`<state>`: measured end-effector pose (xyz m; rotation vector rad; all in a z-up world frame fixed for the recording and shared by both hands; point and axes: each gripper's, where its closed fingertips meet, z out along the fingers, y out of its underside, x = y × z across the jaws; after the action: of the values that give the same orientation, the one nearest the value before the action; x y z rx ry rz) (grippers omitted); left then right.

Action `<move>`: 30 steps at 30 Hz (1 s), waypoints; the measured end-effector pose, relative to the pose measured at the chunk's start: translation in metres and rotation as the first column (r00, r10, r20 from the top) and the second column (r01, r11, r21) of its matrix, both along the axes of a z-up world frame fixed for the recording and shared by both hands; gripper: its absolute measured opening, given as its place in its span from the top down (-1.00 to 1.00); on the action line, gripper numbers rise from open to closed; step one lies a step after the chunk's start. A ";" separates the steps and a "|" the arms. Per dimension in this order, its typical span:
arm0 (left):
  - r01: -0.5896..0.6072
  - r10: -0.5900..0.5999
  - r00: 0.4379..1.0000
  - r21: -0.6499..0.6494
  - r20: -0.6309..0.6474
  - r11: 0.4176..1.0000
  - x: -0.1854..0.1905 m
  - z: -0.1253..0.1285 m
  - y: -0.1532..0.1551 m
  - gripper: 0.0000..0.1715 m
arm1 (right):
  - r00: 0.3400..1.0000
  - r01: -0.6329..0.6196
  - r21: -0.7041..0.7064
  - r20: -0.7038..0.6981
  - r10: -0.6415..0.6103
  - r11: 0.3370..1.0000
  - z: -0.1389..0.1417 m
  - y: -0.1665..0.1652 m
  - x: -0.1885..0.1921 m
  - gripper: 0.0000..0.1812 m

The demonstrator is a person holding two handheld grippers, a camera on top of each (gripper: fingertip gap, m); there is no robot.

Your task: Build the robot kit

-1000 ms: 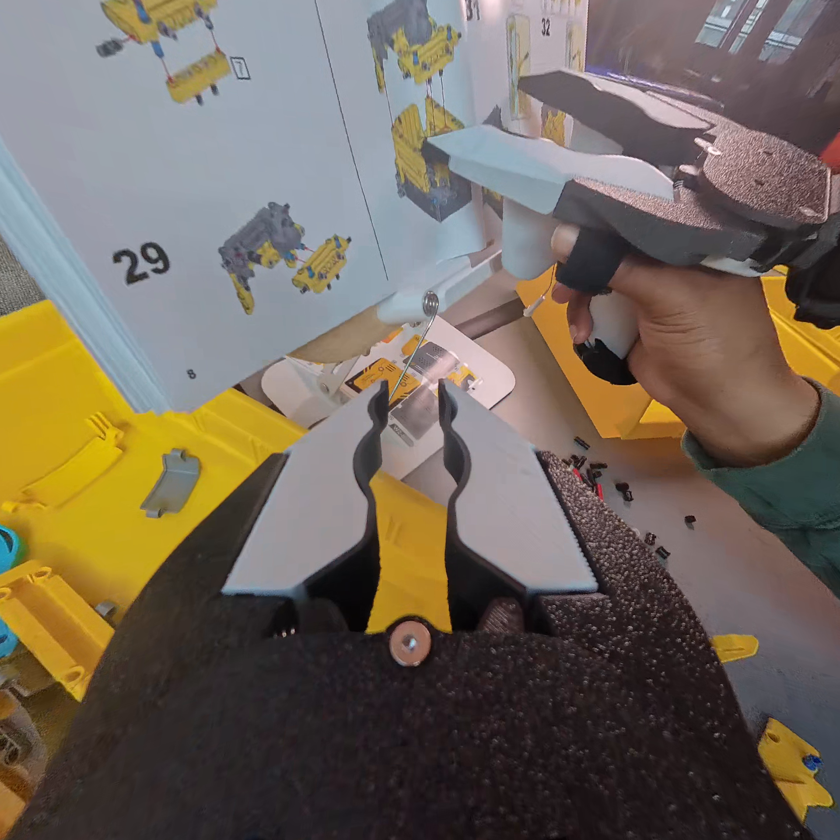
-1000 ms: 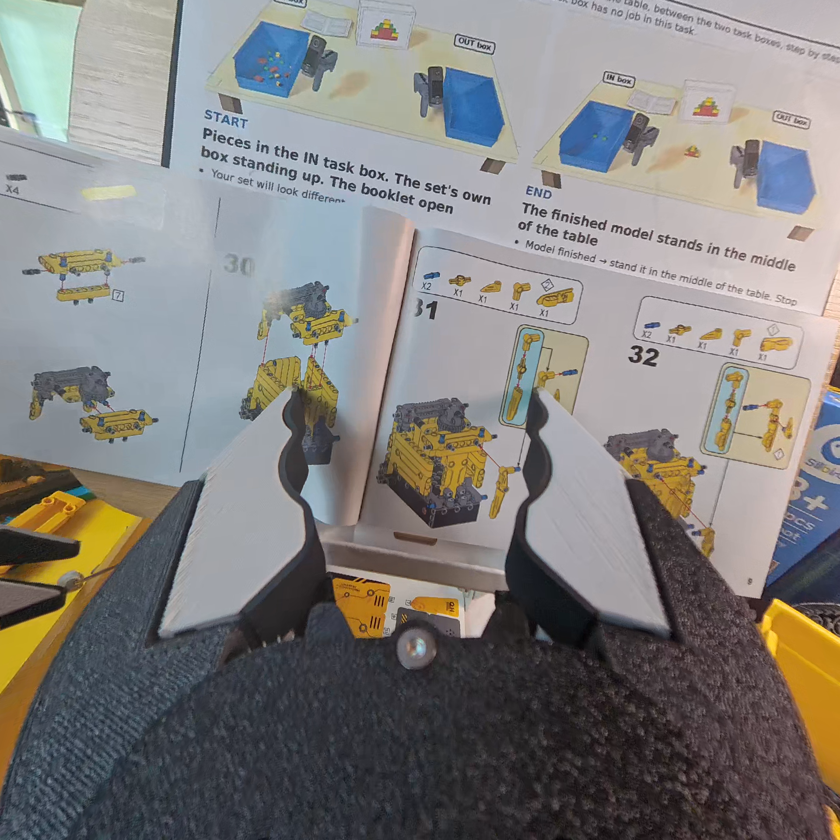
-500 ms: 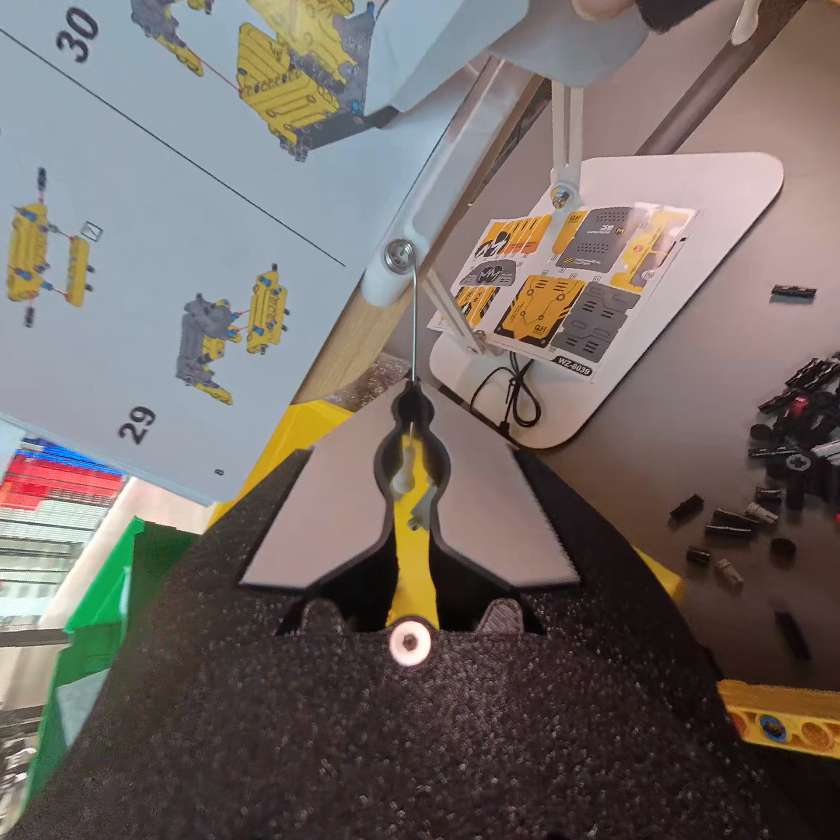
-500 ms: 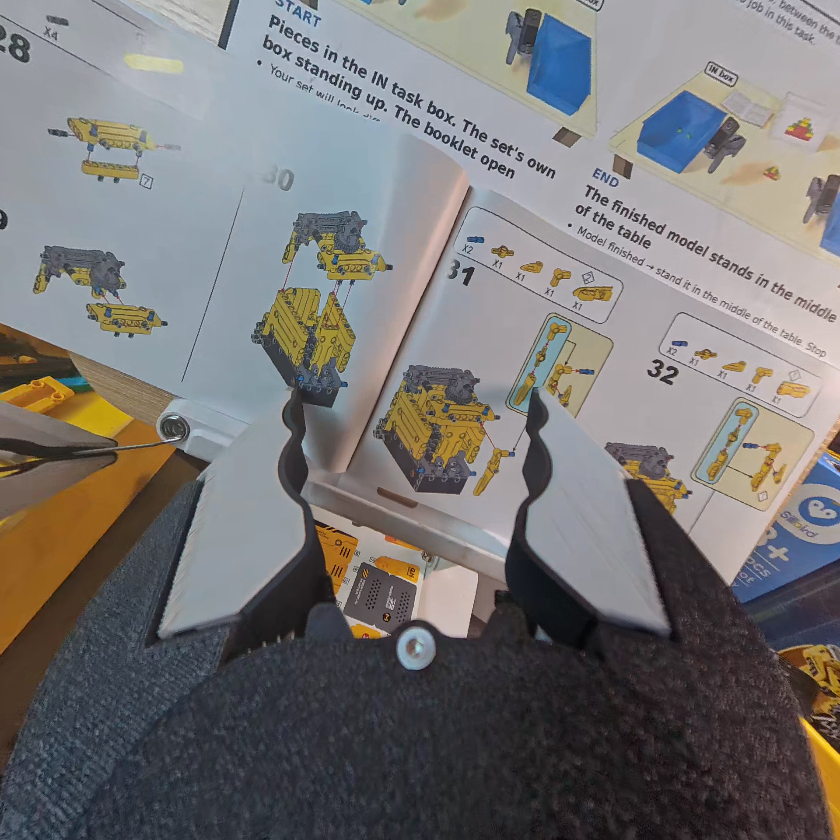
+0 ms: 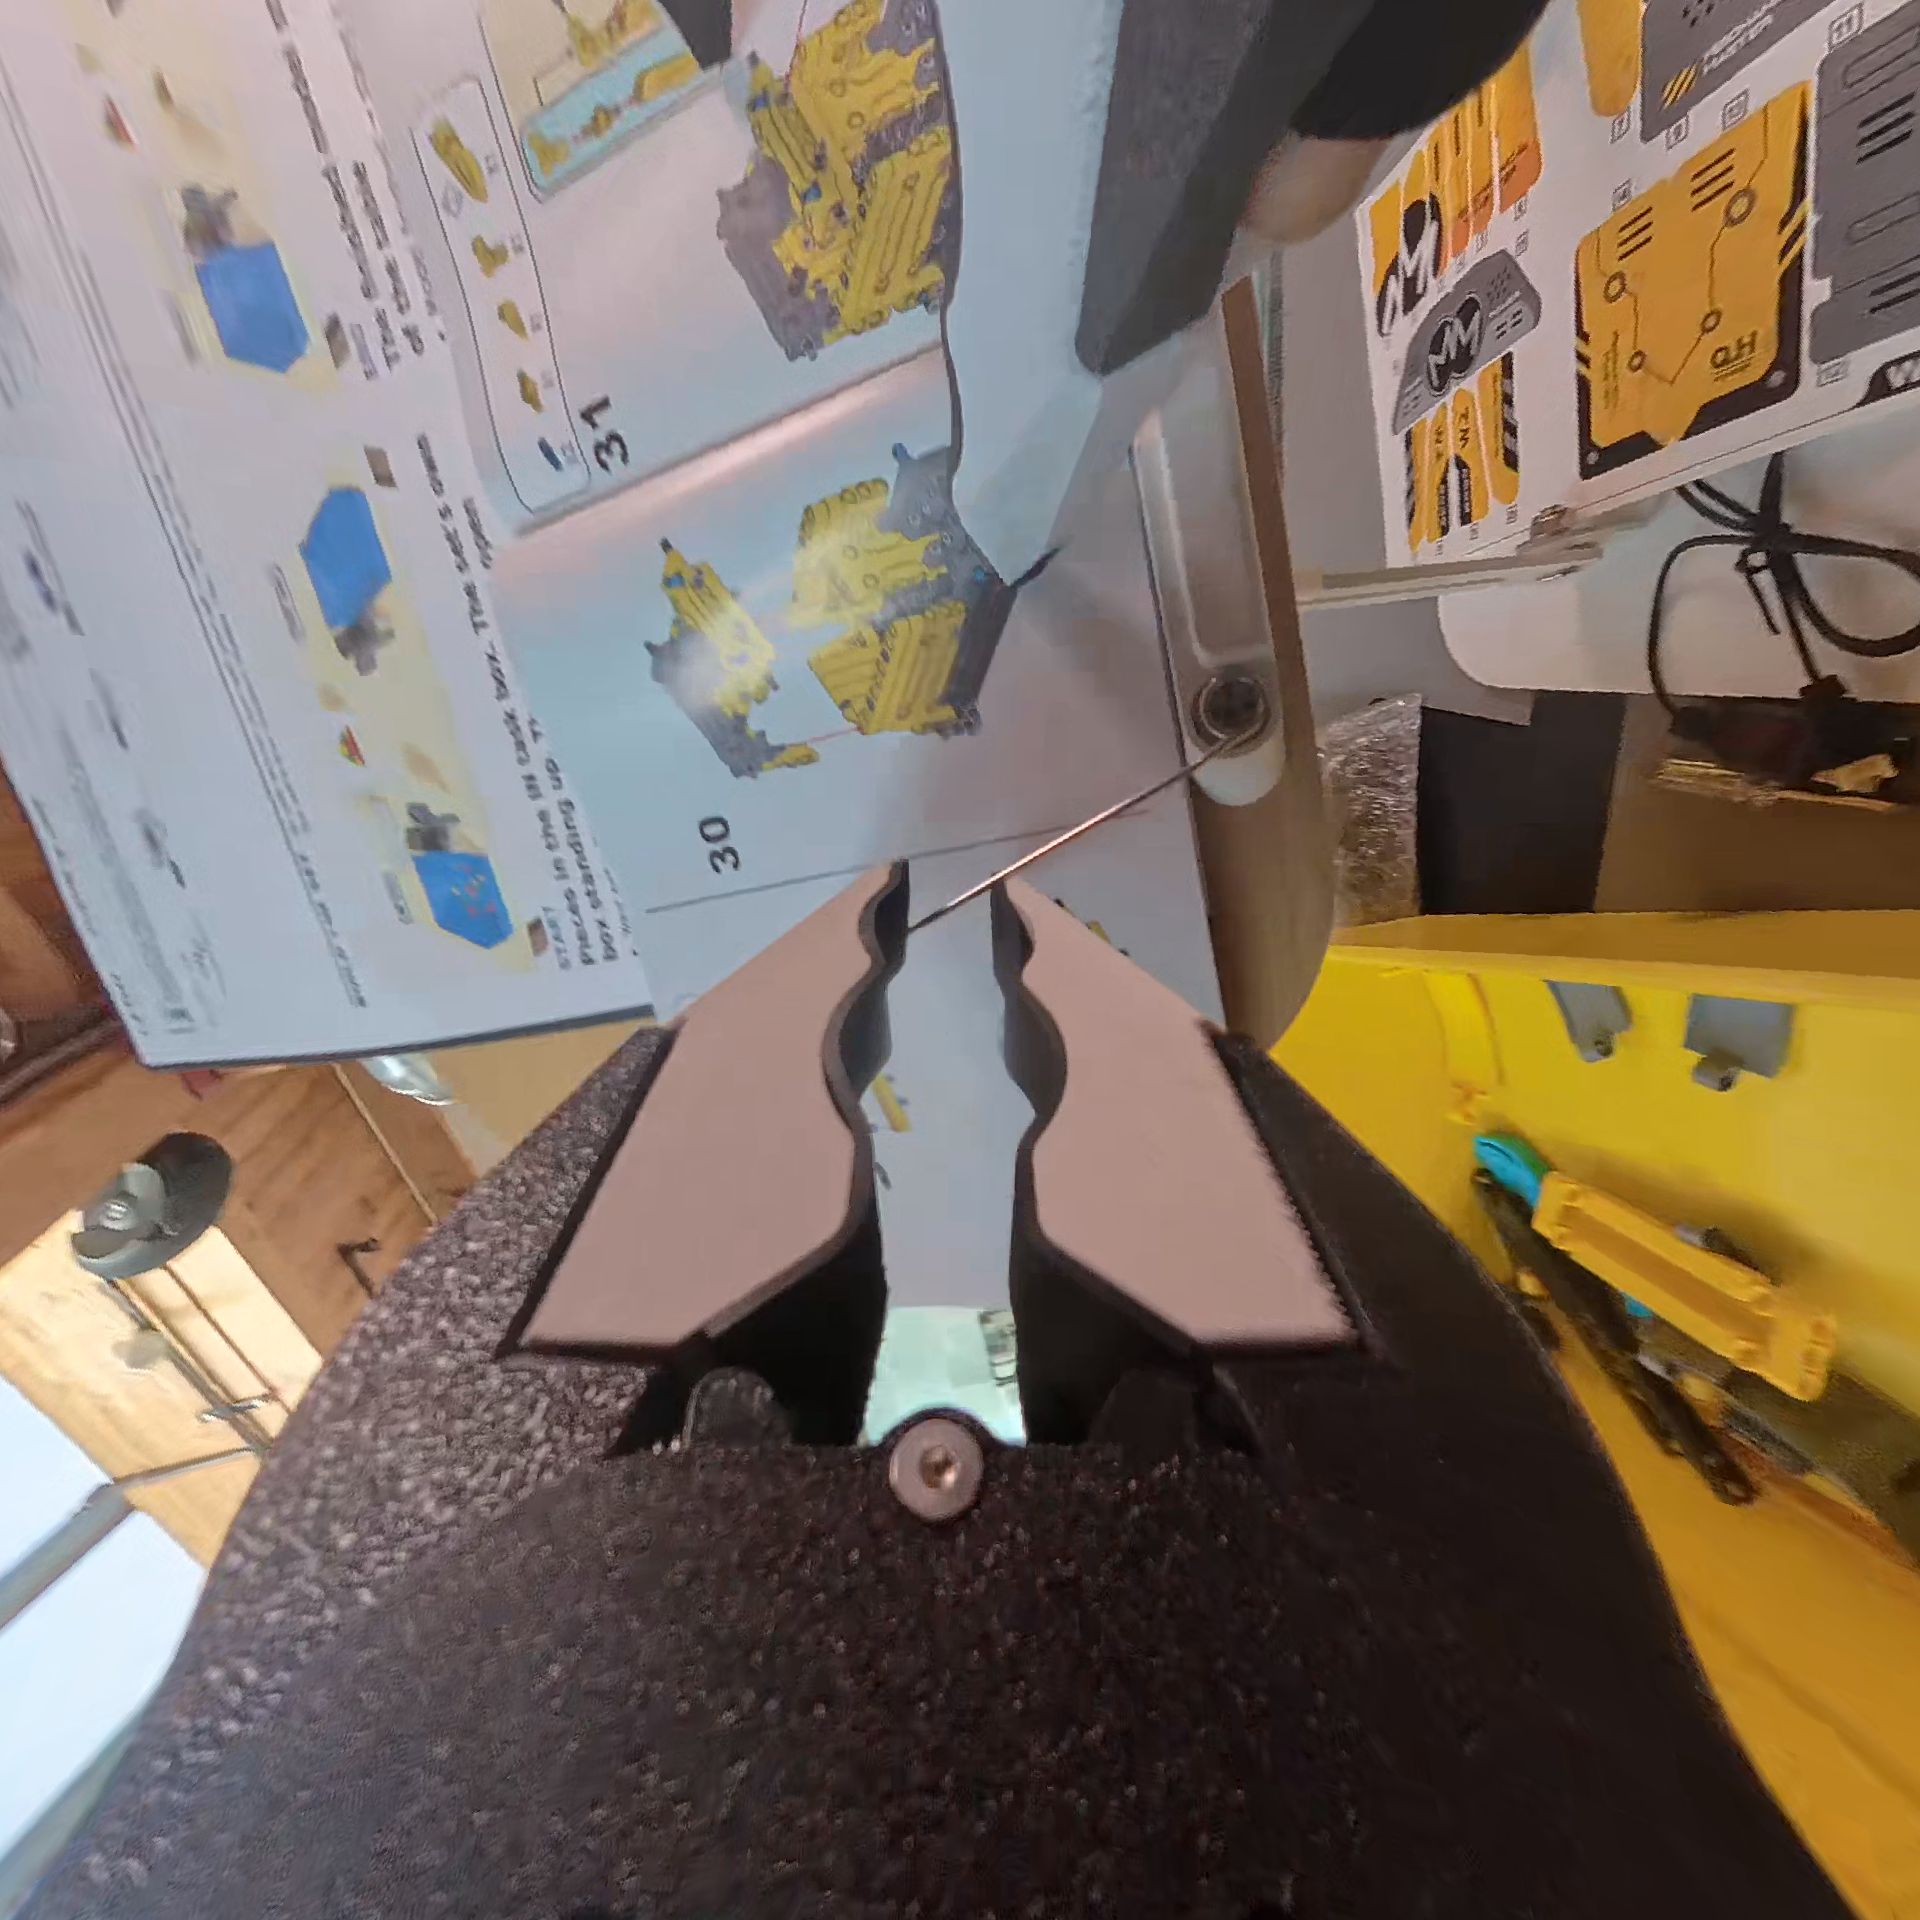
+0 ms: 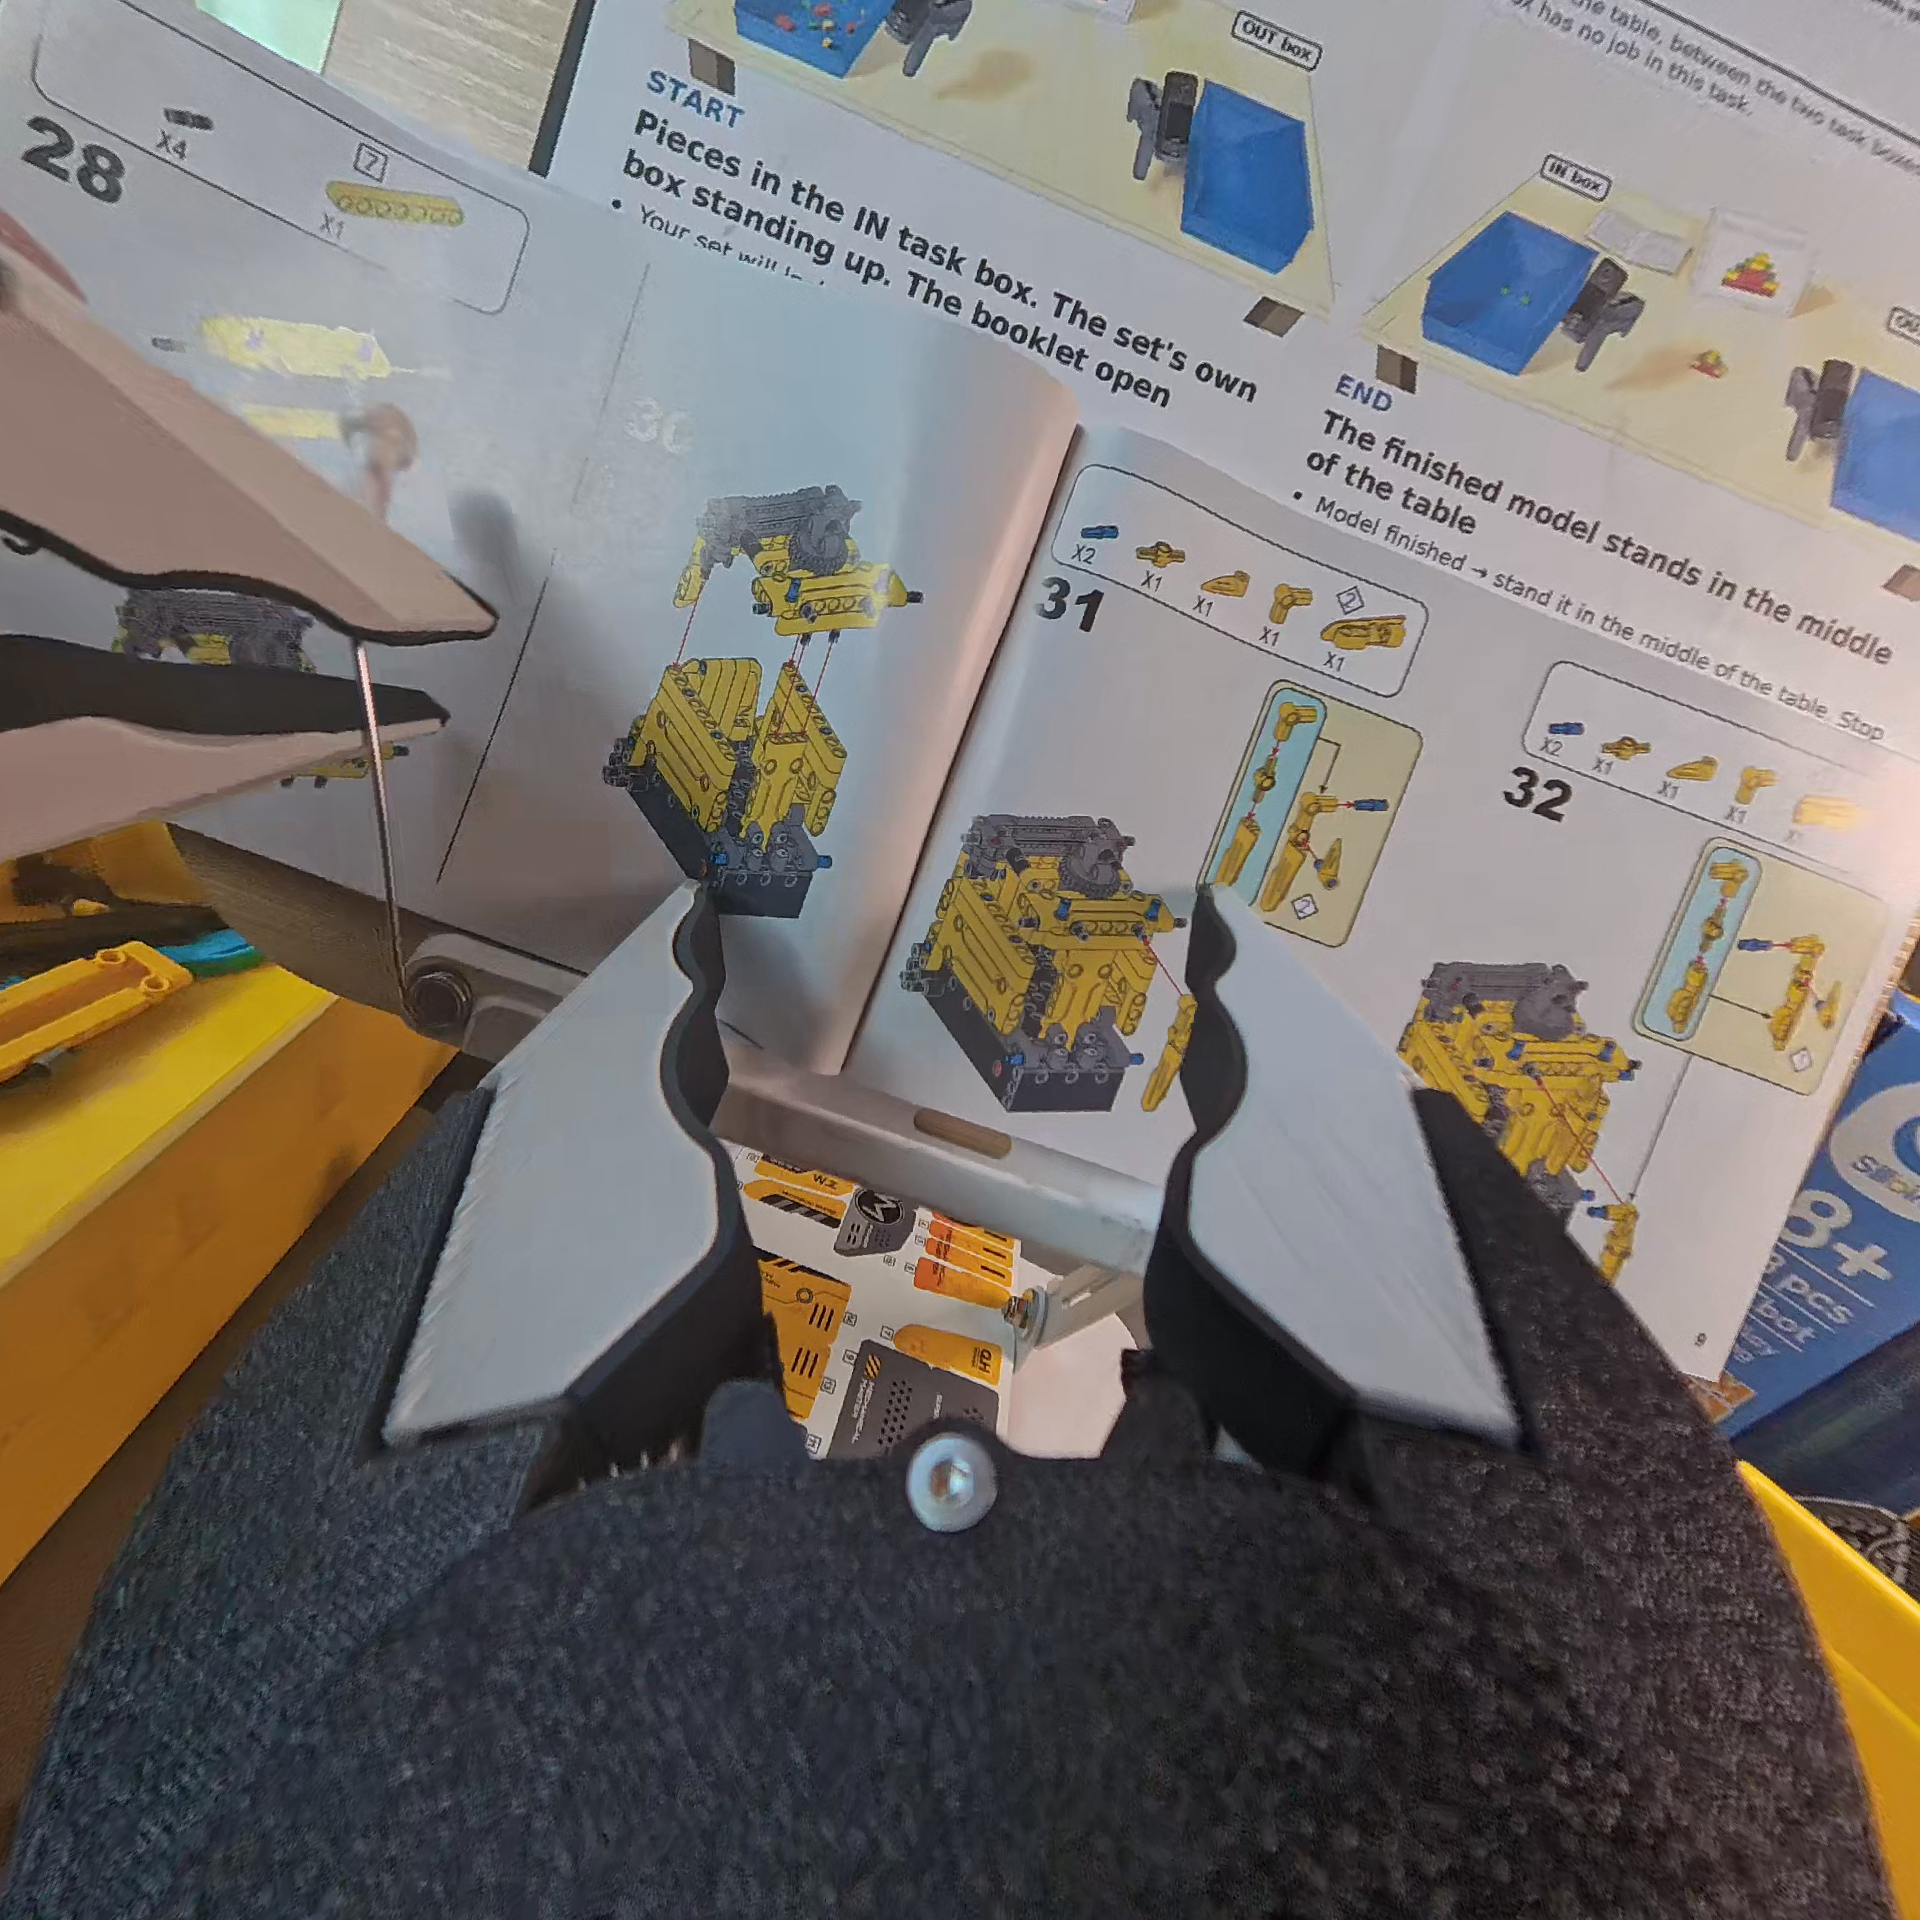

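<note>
Right at the left gripper [image 5: 945,909], the jaws stand a little apart, and a thin wire page-holder [image 5: 1060,842] runs in between the tips, seeming to touch one finger's inner edge; whether it is truly pinched, I cannot tell. That wire's long axis slants away from the tips to a screw pivot [image 5: 1231,707] on the corner of the pale book stand [image 5: 1216,540]. In the right wrist view the same wire [image 6: 379,810] rises from its pivot into the gap of the left tool, which comes in from the side.

Over on the right gripper [image 6: 945,914], the jaws are wide apart and hold nothing. They point at the open instruction booklet [image 6: 831,499], with the raised, curling page just ahead of one tip. So the left is the nearer to the wire, the right to the page.

Further out: a printed sheet [image 6: 1143,208] stands behind the booklet, a sticker sheet [image 6: 883,1278] lies under the stand's ledge, a yellow tray [image 5: 1558,1039] of yellow parts sits beside it, and a blue box [image 6: 1849,1247] leans at the far edge.
</note>
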<state>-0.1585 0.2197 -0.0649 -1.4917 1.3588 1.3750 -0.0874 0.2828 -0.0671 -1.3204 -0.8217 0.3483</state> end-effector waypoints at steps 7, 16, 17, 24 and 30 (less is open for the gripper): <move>0.161 -0.232 0.945 0.292 0.230 0.943 0.027 0.033 0.007 0.86 | 1.000 -0.007 -0.006 -0.018 0.007 1.000 0.000 -0.001 -0.001 0.01; 0.077 -0.038 0.160 0.026 0.986 0.997 0.039 -0.005 0.006 0.71 | 0.998 -0.034 -0.022 0.050 0.035 0.999 -0.003 -0.002 0.001 -0.03; 0.080 -0.025 0.169 0.012 0.985 0.997 0.040 -0.006 0.010 0.75 | 0.998 -0.033 -0.025 0.055 0.035 0.999 -0.004 -0.002 0.001 -0.03; 0.108 -0.034 0.420 -0.013 0.907 0.994 0.056 -0.015 0.021 1.00 | 0.997 -0.025 -0.012 0.068 0.026 1.000 -0.007 -0.003 0.000 -0.04; 0.177 0.048 0.414 -0.132 0.909 0.975 0.056 -0.021 0.020 0.99 | 0.994 -0.035 0.003 0.107 0.035 0.999 -0.009 -0.006 0.002 -0.05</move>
<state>-0.1022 0.2394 -0.0860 -1.8625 0.7836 0.1528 -0.0857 0.2764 -0.0760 -1.3302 -0.9363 0.3047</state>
